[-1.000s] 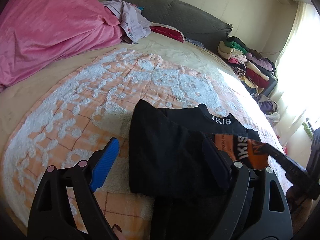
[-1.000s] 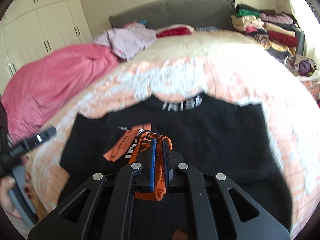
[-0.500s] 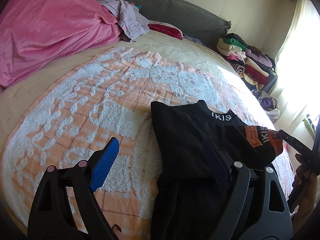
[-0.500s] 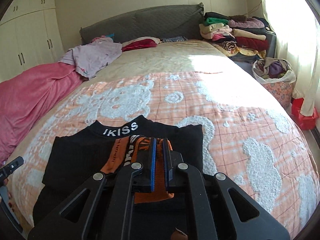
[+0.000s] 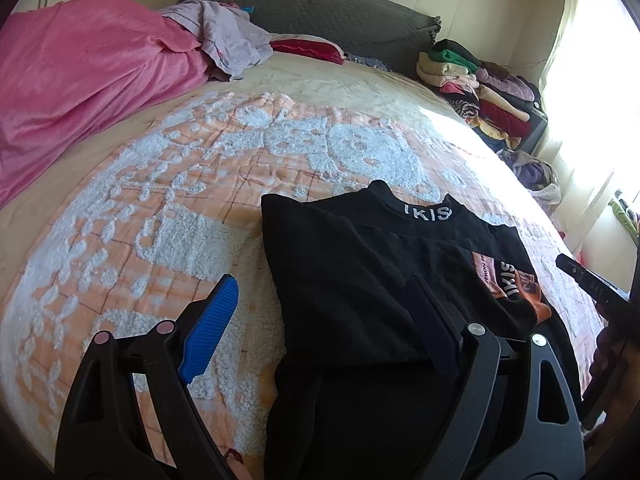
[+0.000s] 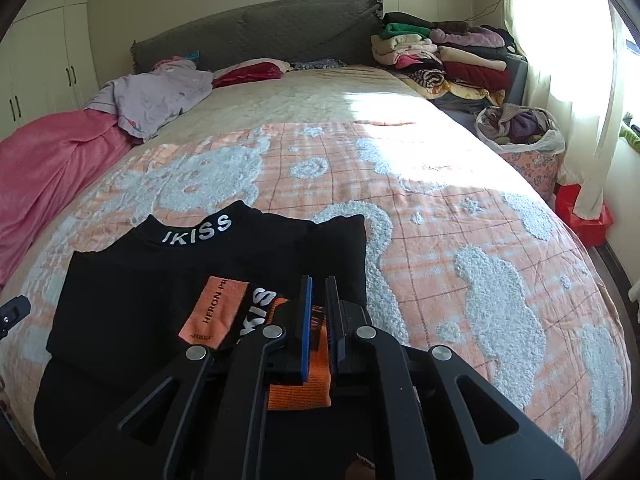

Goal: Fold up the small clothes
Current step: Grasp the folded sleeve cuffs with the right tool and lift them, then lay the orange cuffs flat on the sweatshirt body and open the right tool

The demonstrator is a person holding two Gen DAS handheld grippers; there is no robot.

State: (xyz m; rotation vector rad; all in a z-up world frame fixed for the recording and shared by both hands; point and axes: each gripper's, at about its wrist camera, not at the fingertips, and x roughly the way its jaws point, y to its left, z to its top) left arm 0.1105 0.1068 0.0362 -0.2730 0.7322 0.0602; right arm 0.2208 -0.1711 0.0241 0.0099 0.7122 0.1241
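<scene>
Currently a black top [image 6: 208, 280] with white collar lettering lies on the orange-and-white blanket [image 6: 460, 240], near the bed's foot edge, closest to the cameras. Its side panel looks already turned in, so the fold seems partway done.

The right gripper [image 6: 317, 300] is clamped shut on the orange cuff [image 6: 304, 392] of a sleeve, holding it over the middle of the garment; an orange label [image 6: 212, 316] shows beside it. The left gripper [image 5: 320, 312] hangs with its jaws wide apart and nothing between them: one blue pad [image 5: 208, 328] over bare blanket, the other over the top's left part.

The next move probably calls for laying the sleeve flat and letting go, then taking the lower hem for a crosswise fold.

Compared with a second ago, the sleeve has been carried across the body, the garment looks narrower and tidier, and the right-hand view has steadied from blur.
</scene>
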